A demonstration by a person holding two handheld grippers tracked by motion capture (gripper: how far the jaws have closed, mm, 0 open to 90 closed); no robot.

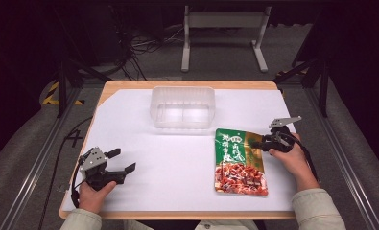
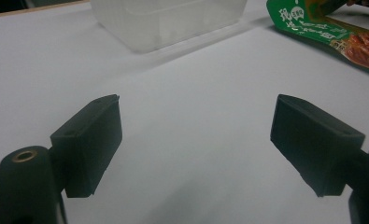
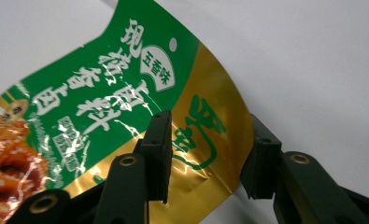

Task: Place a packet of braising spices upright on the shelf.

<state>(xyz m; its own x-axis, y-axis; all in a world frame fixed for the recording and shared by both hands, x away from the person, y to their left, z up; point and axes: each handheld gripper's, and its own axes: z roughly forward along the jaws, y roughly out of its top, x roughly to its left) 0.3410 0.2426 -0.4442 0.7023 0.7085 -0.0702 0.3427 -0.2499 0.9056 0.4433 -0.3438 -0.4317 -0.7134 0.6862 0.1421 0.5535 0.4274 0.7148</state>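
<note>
Pouch (image 1: 241,162) lies flat on the white table cover (image 1: 177,163), just right of centre, picture side up, with its green and gold top end toward the clear plastic bin (image 1: 182,107). Bin sits apart from it, farther up the table and empty as far as I can tell, so it looks like the drop target.

Right gripper (image 1: 260,142) comes in from the pouch's right edge near the top. In the right gripper view its jaws straddle the gold corner (image 3: 205,154), which curls up between them. One pad overlaps the foil; I can't tell whether they're really pinching. Edge approach makes sense: flat foil gives nothing else to bite.

Left gripper (image 1: 121,161) is parked low at the table's left, jaws spread wide with only bare cover between them, well clear of the pouch. Likely just idle.
</note>
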